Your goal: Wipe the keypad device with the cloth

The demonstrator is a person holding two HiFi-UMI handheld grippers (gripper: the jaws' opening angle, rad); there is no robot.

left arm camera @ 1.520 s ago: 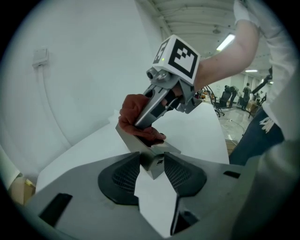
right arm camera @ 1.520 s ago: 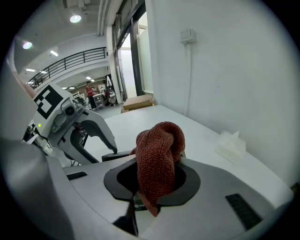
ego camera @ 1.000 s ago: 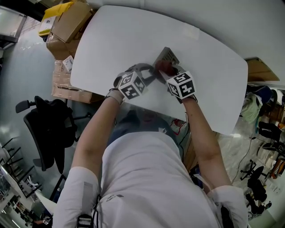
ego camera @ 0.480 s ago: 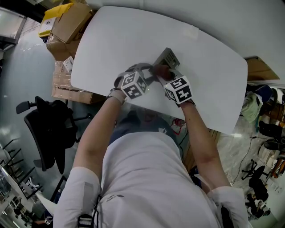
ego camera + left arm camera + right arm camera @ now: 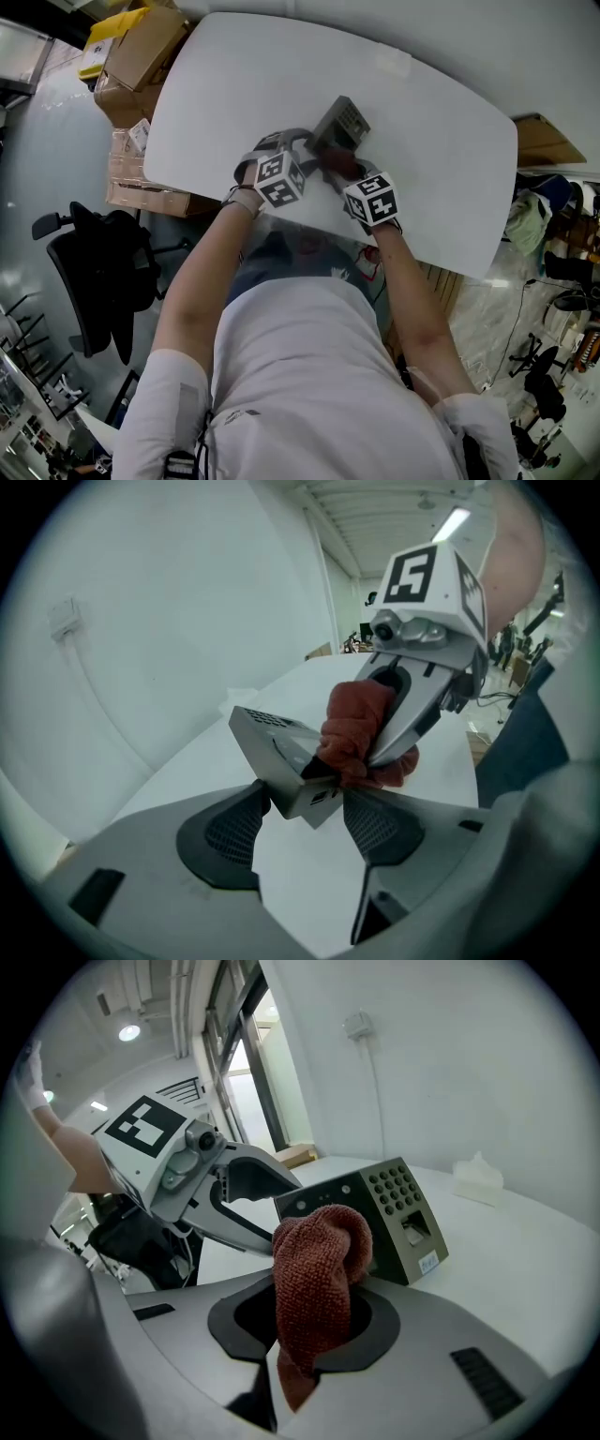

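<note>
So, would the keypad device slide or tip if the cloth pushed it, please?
It would probably slide: the device looks like a rigid box on a smooth white table. Tipping seems unlikely, since its base looks broad and low.

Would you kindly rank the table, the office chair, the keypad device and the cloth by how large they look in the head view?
Largest to smallest:
1. table
2. office chair
3. keypad device
4. cloth
The cloth shows only partly, so its place is less sure.
</note>
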